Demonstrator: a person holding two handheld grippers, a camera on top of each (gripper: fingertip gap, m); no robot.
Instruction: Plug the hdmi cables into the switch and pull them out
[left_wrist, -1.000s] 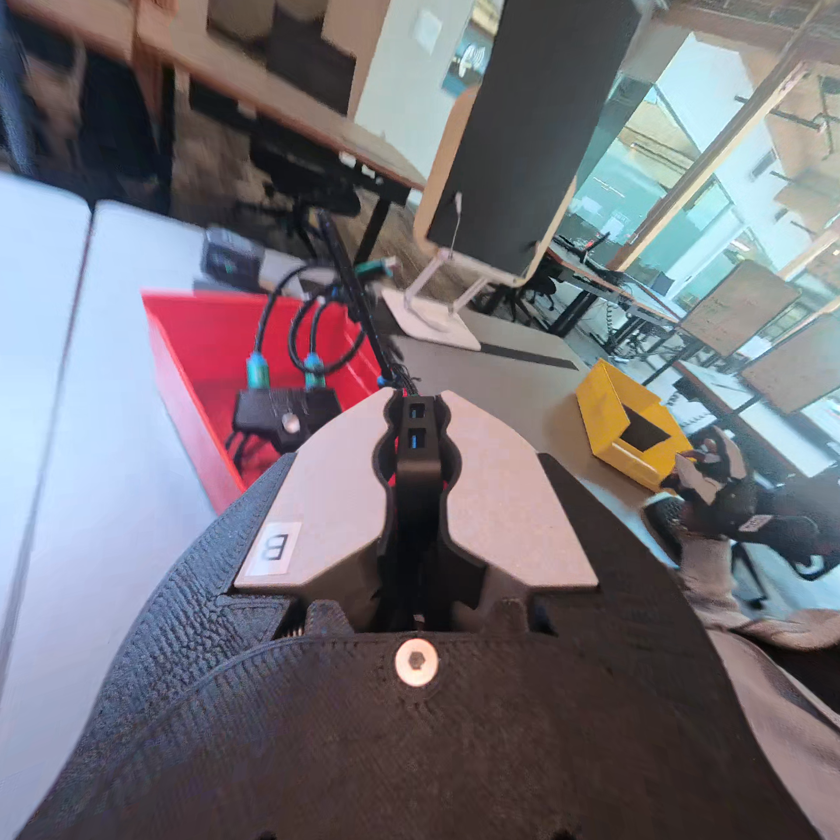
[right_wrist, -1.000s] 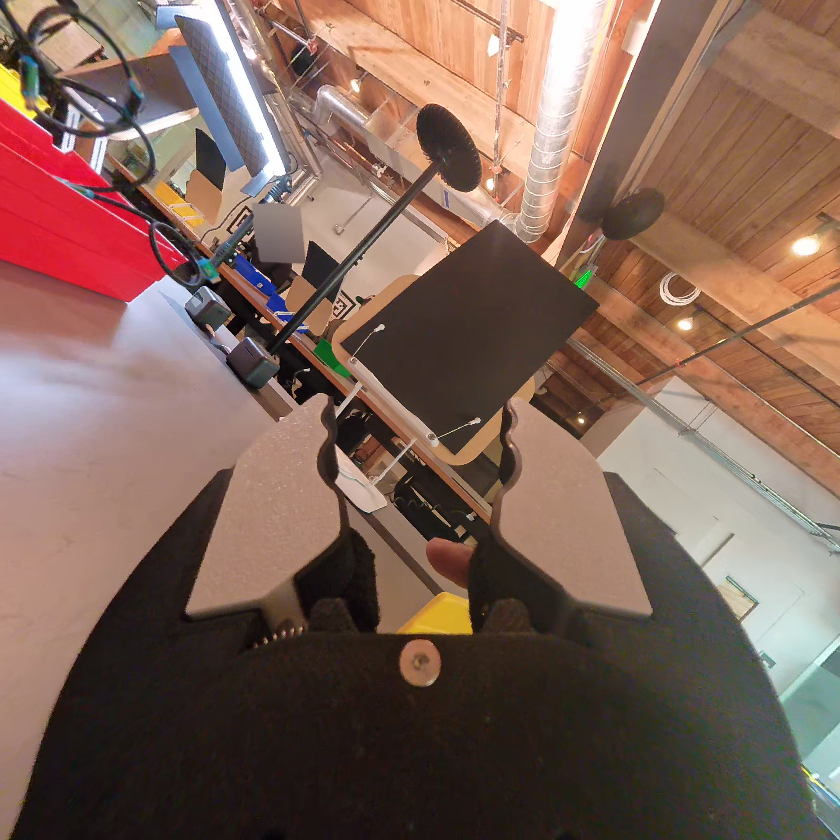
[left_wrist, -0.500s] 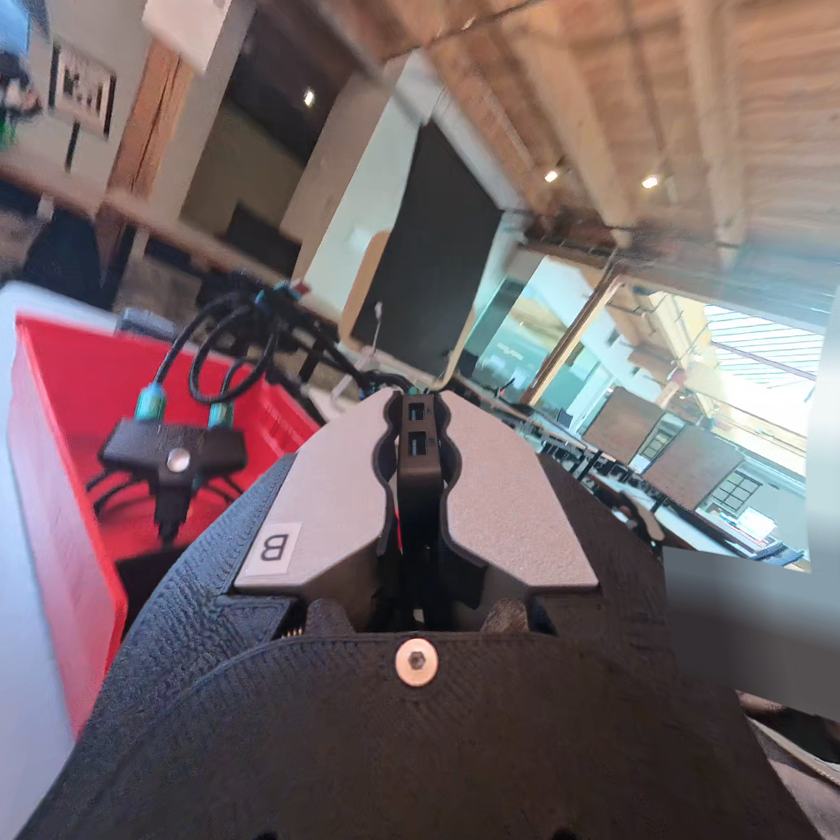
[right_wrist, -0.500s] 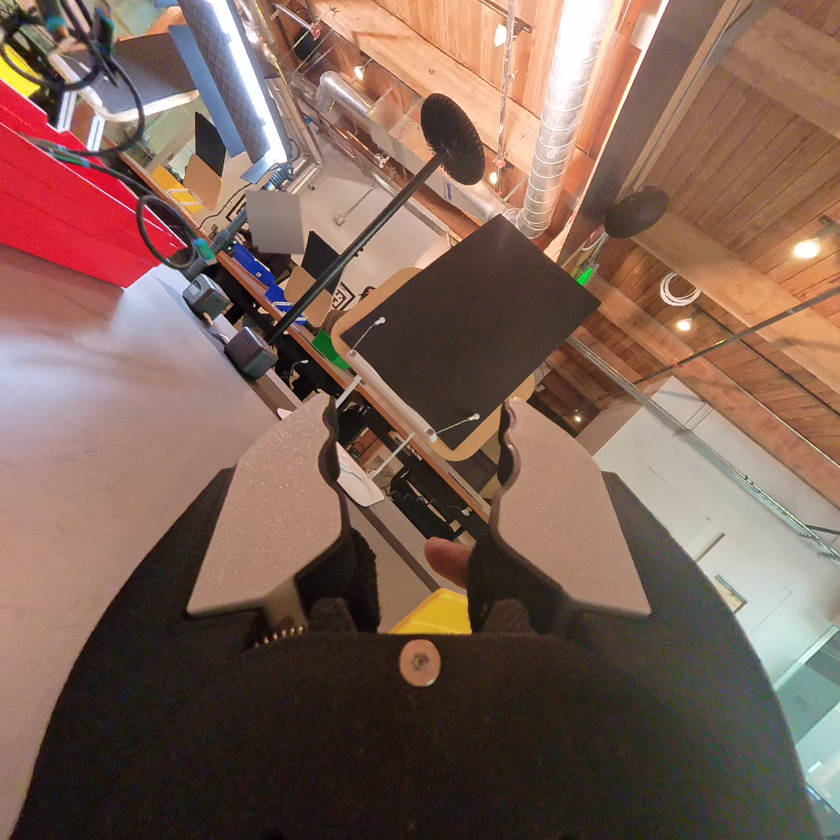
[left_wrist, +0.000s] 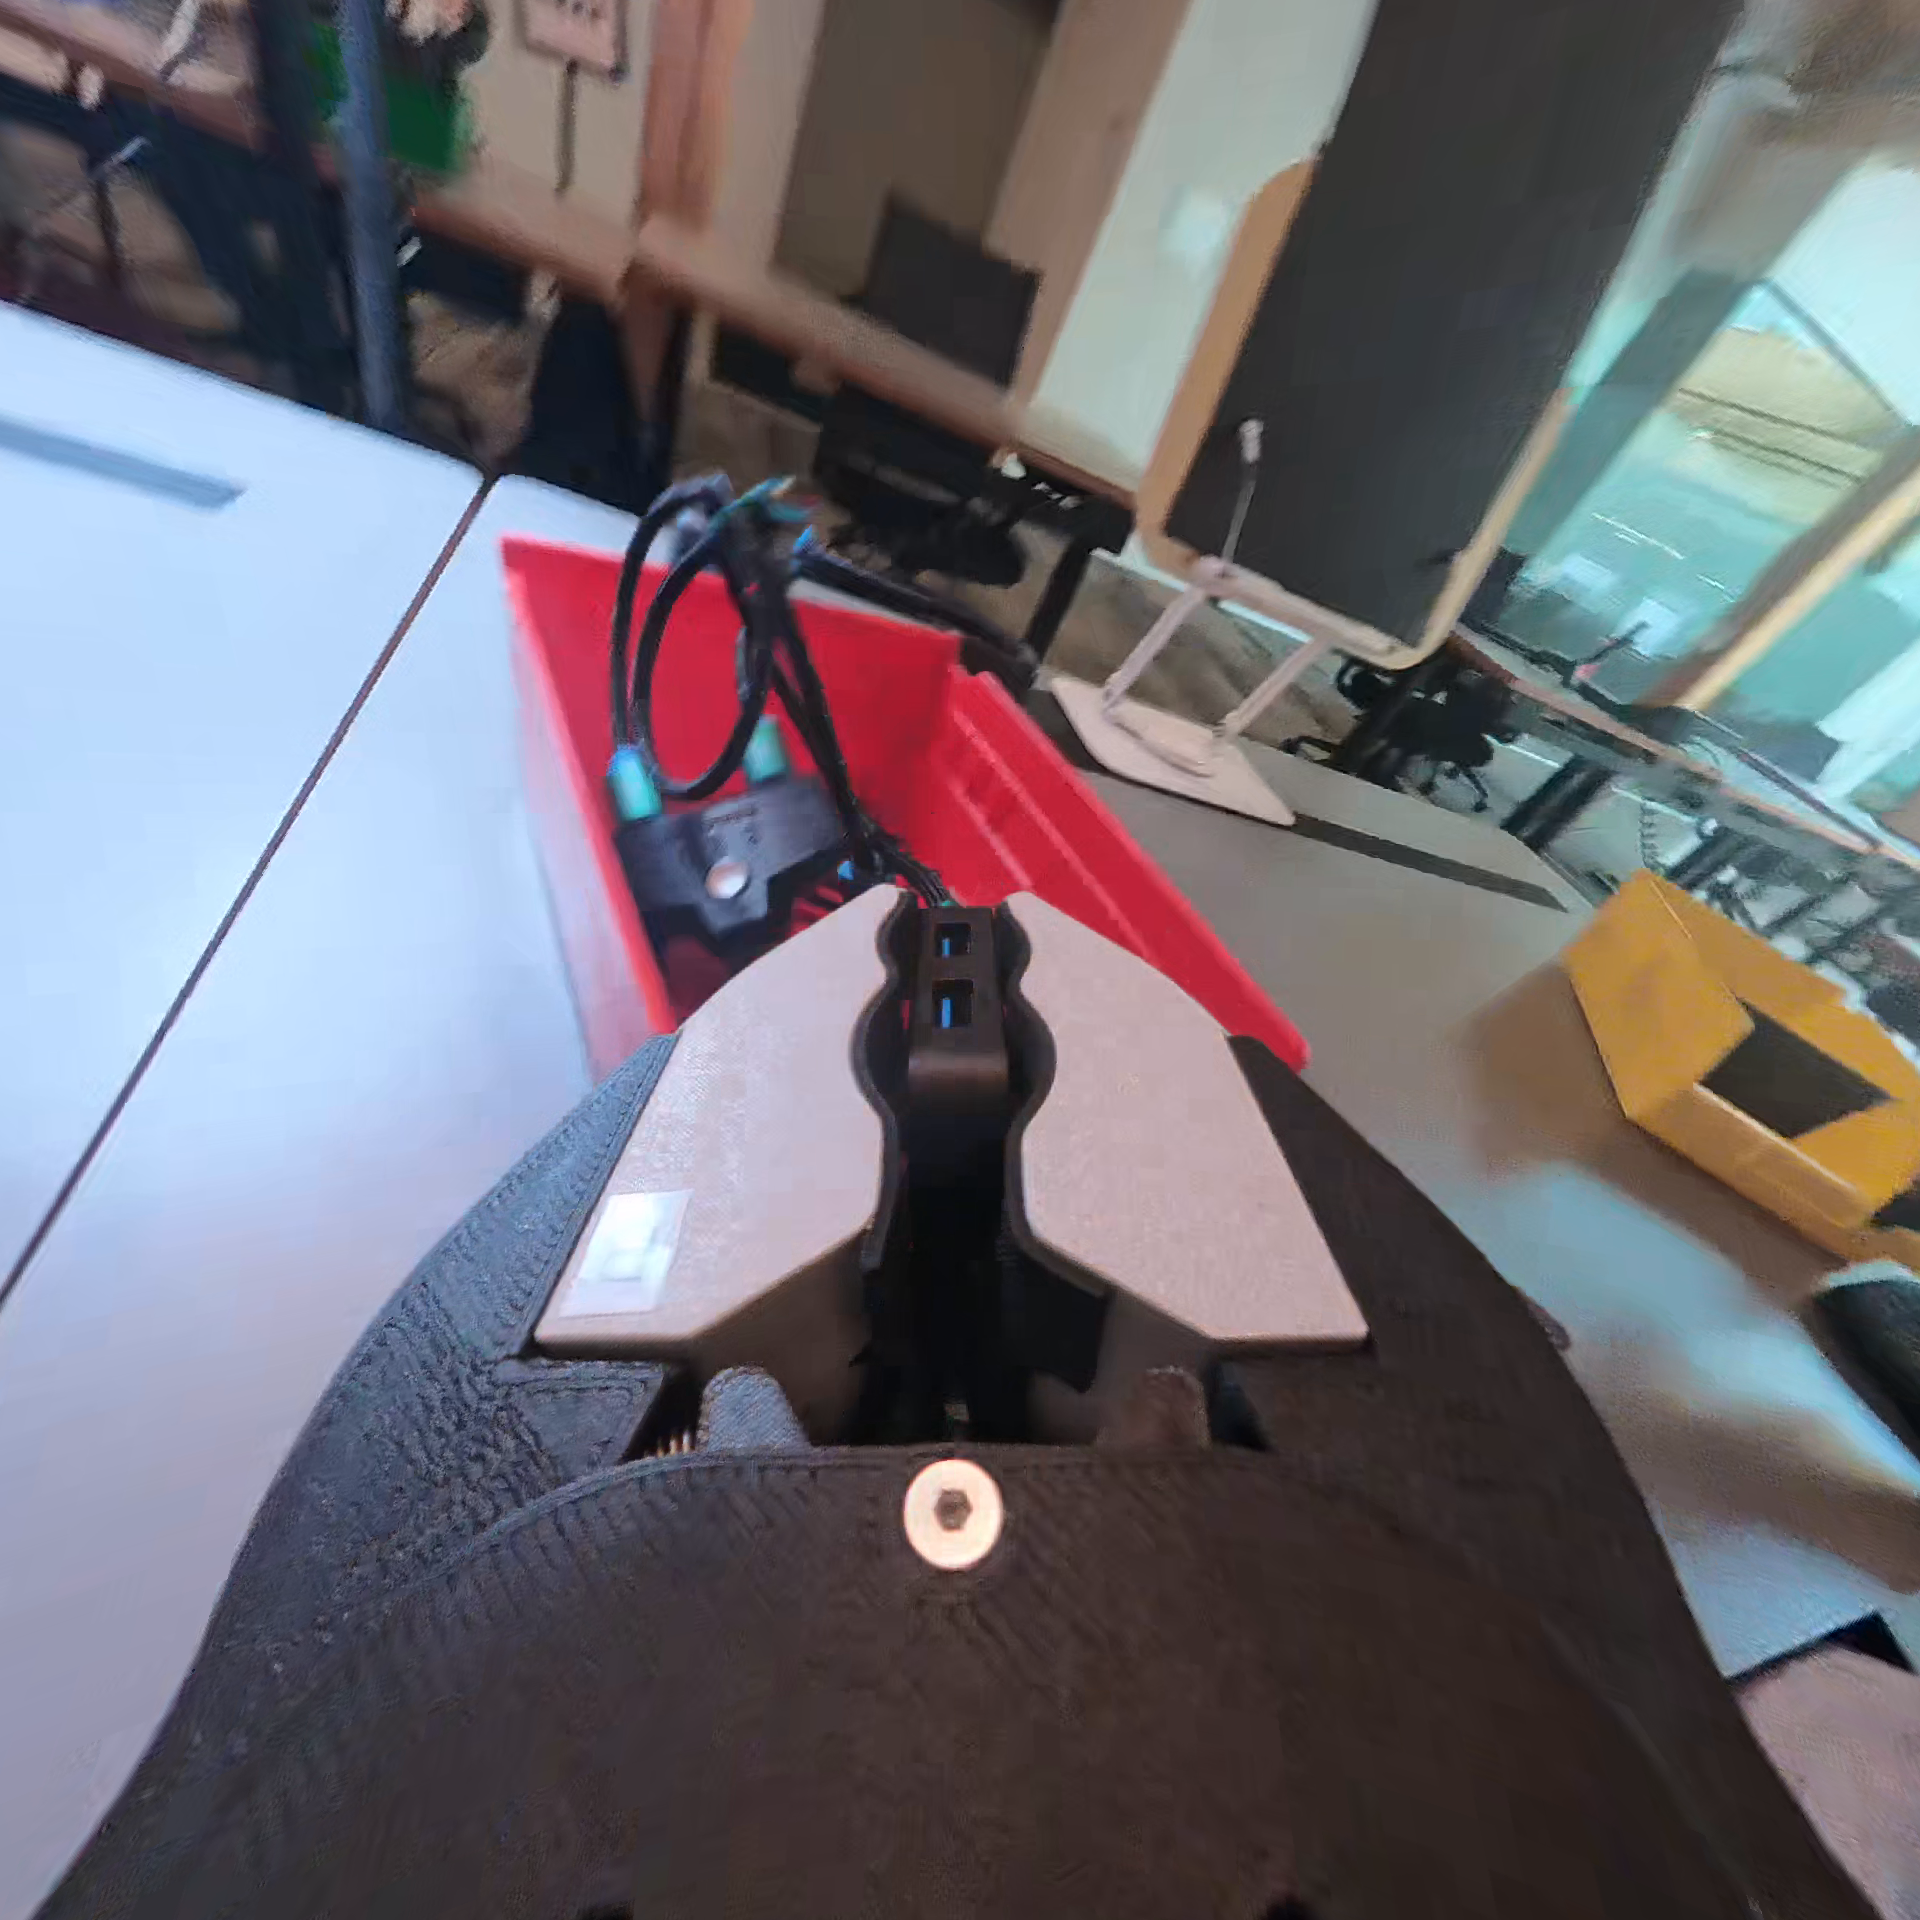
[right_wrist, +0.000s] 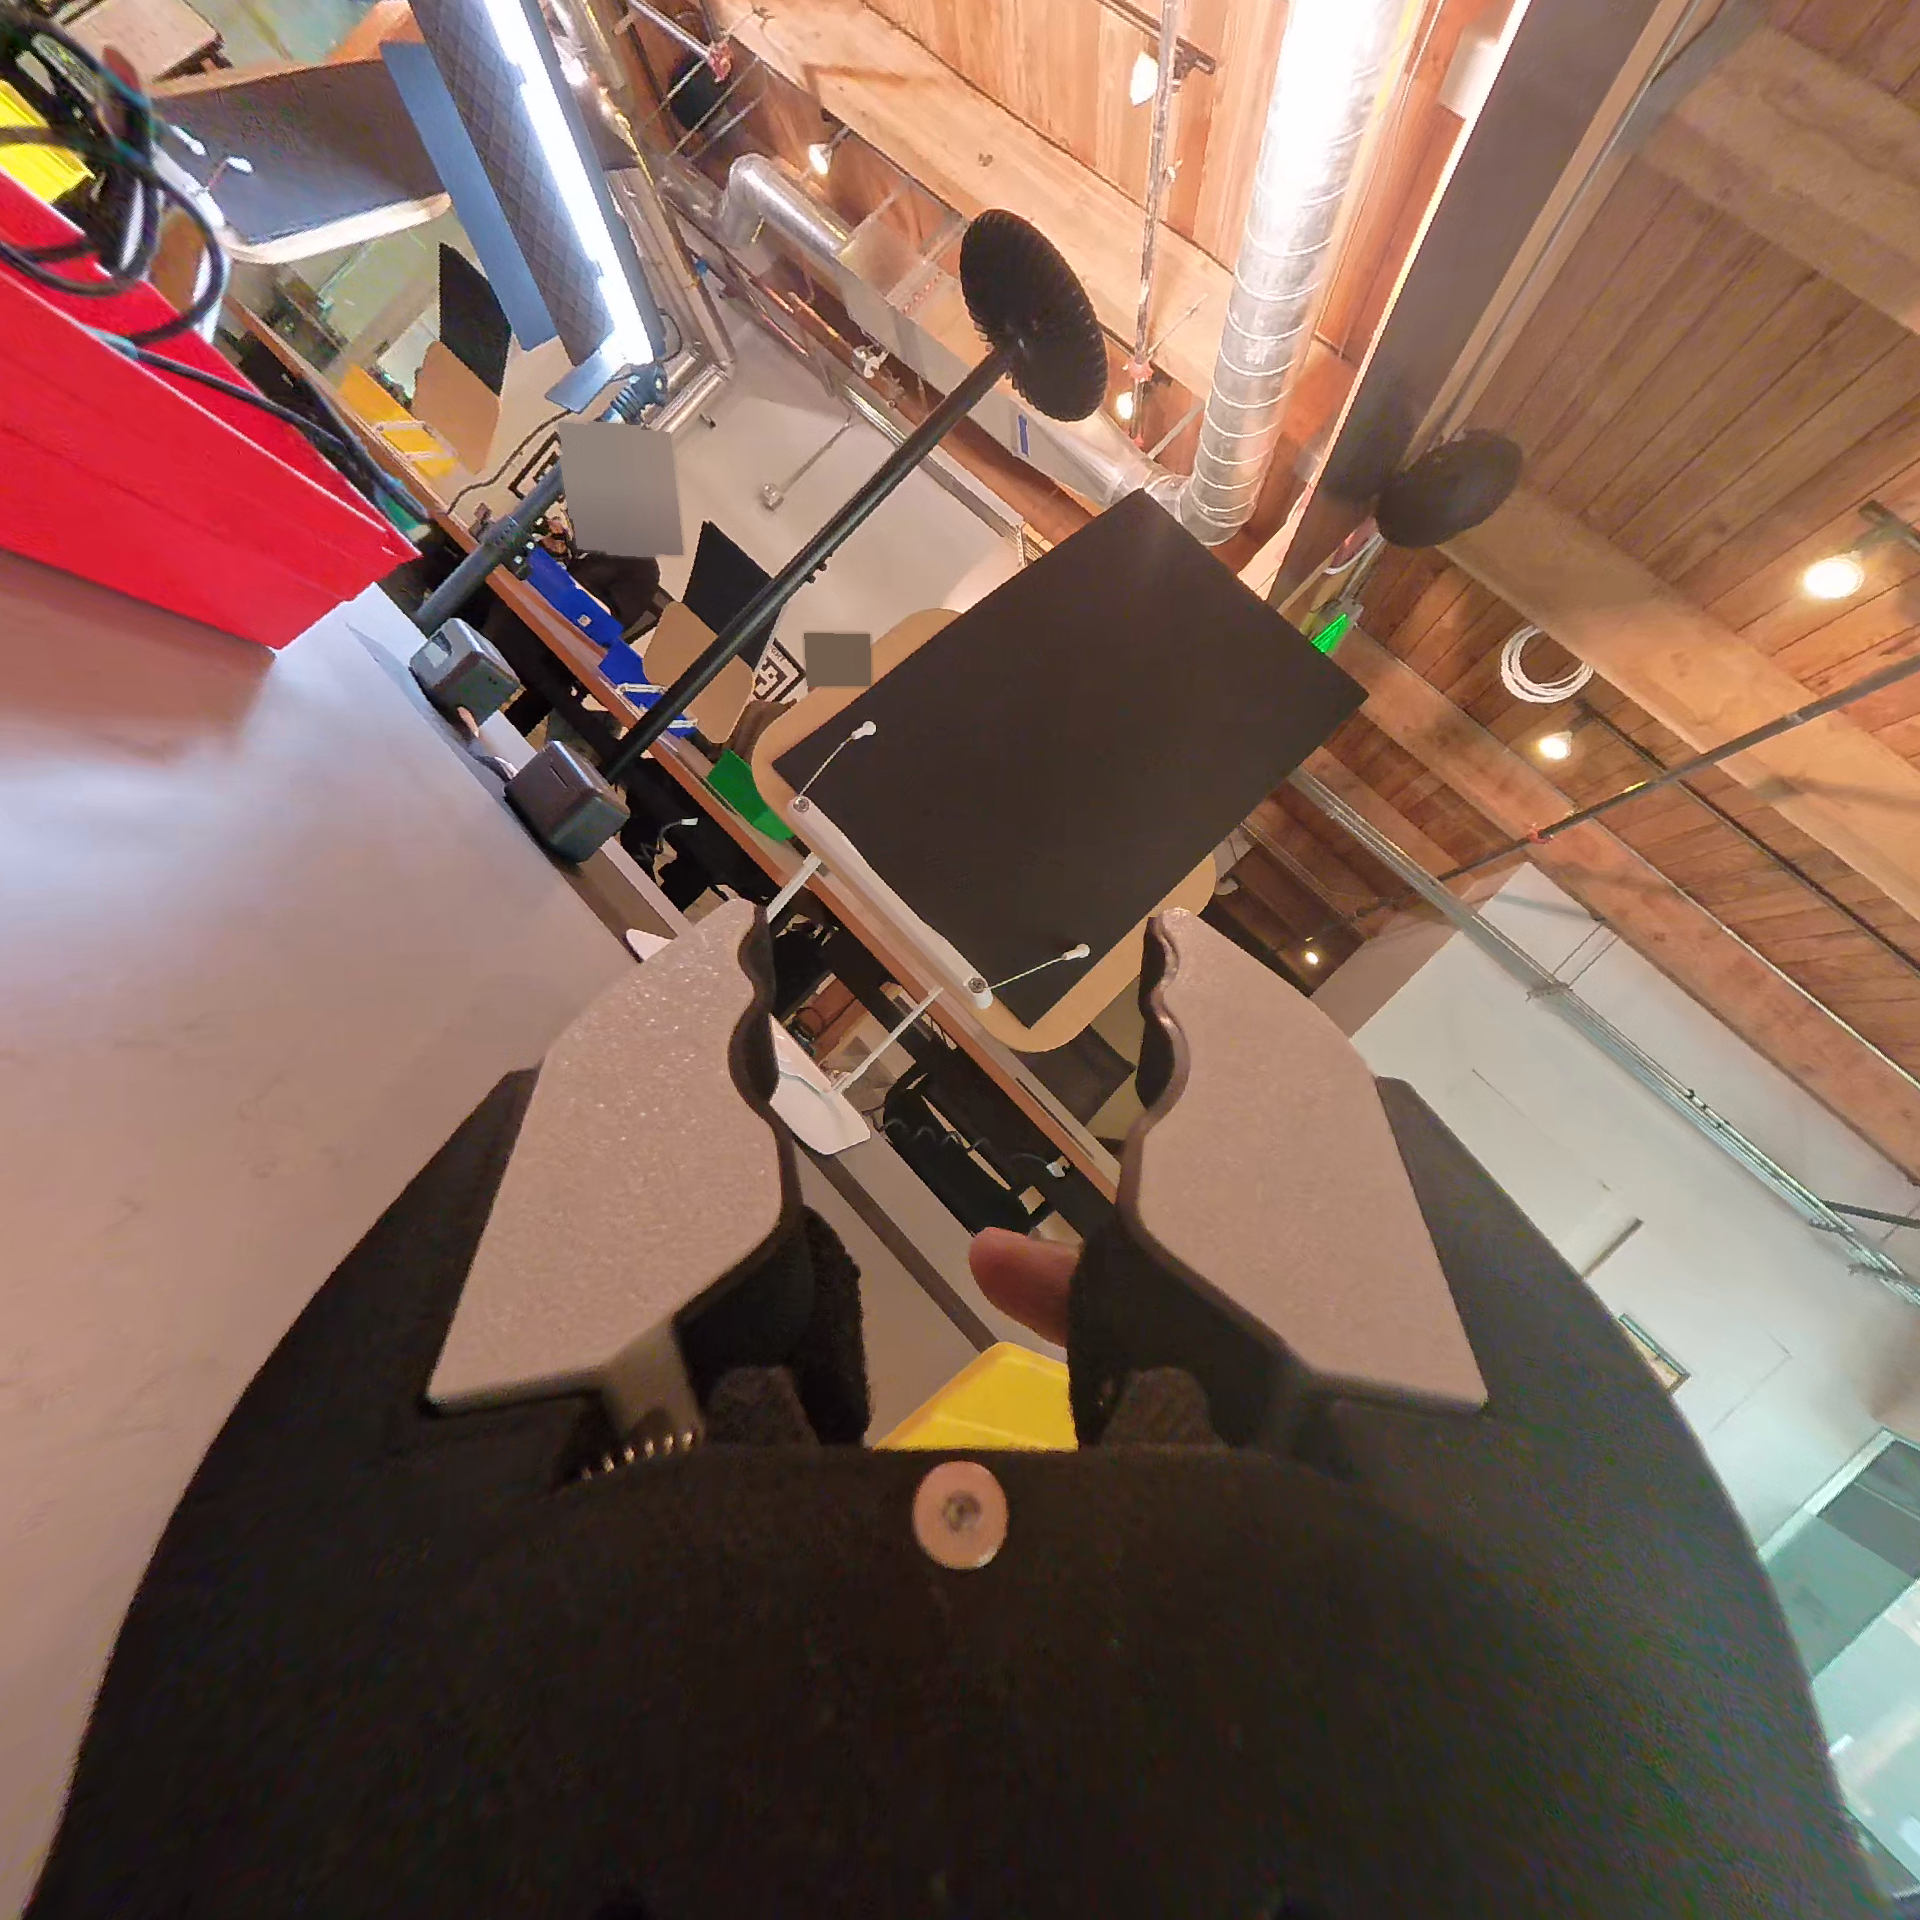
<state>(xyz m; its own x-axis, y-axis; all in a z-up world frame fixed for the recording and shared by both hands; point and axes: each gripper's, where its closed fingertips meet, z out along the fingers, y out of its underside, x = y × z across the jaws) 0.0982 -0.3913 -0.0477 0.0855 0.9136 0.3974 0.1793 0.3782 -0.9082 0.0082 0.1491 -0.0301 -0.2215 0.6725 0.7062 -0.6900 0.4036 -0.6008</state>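
Observation:
In the left wrist view my left gripper (left_wrist: 951, 909) is shut on a narrow black switch (left_wrist: 954, 997) with two blue-lined ports facing up. Both pads press its sides. A black cable bundle (left_wrist: 764, 644) runs from its far end over the red bin (left_wrist: 1049, 790). A second black switch (left_wrist: 727, 847) lies in the bin with two teal plugs (left_wrist: 632, 795) in it. My right gripper (right_wrist: 956, 935) is open with nothing between its pads, tilted up toward the ceiling above the grey table (right_wrist: 208, 935). The red bin (right_wrist: 156, 488) and cables (right_wrist: 114, 187) show at that view's upper left.
A yellow bin (left_wrist: 1704, 1049) sits on the grey table to the right; it also shows low between the right fingers (right_wrist: 987, 1392), next to a person's fingertip (right_wrist: 1023, 1283). A black panel on a white stand (right_wrist: 1060, 748) stands at the table's far edge. A white table (left_wrist: 208, 727) lies left.
The left gripper swung up toward the ceiling and back down over the red bin, the switch staying fixed in its grasp. The right gripper barely moved and stayed open.

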